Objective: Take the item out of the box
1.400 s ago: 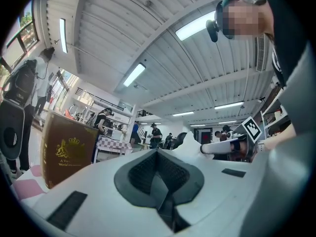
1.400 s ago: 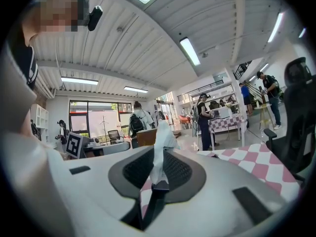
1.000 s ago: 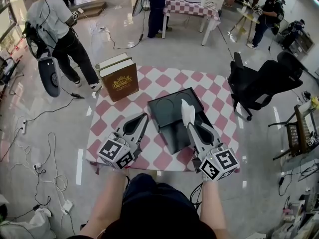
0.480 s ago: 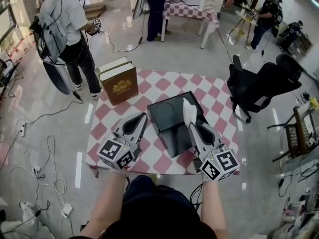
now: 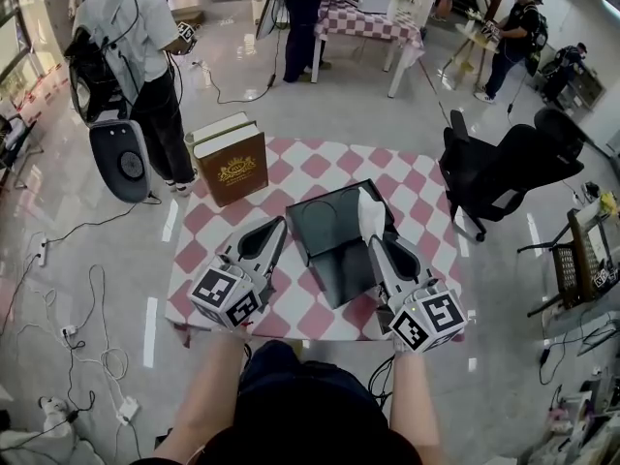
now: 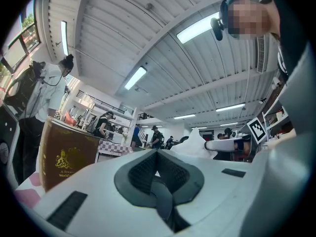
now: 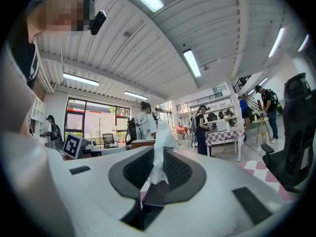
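A black box (image 5: pixel 329 223) lies open on the pink-and-white checked cloth (image 5: pixel 320 158). My right gripper (image 5: pixel 374 242) hangs over the box's right side, shut on a white, crumpled, wrapper-like item (image 5: pixel 369 213) that sticks up past its tips. In the right gripper view that white item (image 7: pixel 160 154) stands pinched between the dark pads. My left gripper (image 5: pixel 278 228) hovers left of the box with its jaws together and nothing in them. From the left gripper view the white item (image 6: pixel 195 143) shows ahead to the right.
A brown book-shaped case (image 5: pixel 231 163) stands on the cloth's far left corner. A black office chair (image 5: pixel 504 168) is close on the right. A person (image 5: pixel 136 56) with a grey device stands at the back left. Cables trail over the floor on the left.
My right gripper with the white item has drifted slightly right. The left gripper has stayed put. The person at the back left has shifted, the grey device now hanging in front.
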The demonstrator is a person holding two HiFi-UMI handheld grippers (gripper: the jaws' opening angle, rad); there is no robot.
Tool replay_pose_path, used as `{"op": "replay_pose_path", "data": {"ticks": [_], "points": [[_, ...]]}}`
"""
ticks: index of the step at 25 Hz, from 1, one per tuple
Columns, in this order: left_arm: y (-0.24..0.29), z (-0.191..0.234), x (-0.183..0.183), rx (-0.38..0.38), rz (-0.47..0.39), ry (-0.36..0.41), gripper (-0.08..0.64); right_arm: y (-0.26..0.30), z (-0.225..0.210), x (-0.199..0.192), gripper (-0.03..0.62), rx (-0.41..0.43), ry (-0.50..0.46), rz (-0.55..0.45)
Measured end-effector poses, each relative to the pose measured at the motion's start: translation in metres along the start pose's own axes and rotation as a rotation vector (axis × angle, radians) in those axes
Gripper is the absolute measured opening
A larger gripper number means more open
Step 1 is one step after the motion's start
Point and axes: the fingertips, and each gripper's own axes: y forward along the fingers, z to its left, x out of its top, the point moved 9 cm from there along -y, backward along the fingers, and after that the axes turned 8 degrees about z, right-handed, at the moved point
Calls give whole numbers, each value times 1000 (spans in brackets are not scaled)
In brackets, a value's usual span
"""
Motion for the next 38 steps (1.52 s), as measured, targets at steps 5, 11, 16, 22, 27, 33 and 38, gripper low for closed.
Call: {"op": "replay_pose_path", "data": {"ticks": [5,11,16,22,27,33,38], "points": [[2,2,-1,1,0,-9,5,3,1,1,60,-1,-6,-1],[0,6,-4,-5,0,-13,5,5,2,-1,60,-21,-12,-10],[-1,9,-4,2,10,-12,5,8,0,-2,60,-26,-8,-9],[3,13,-3,8,14,-20,5,13,-2,-2,60,-23,-8,-10],[11,17,-11,-7,26,-23,5,15,-7,-7,60,-26,2,-8],[20,19,-12,-14,29,-31,5,17,-13,-9,60,-23,8,-7],[29,21,-14,-24,35,-34,5,19,-17,-10,60,-17,7,-4]]}}
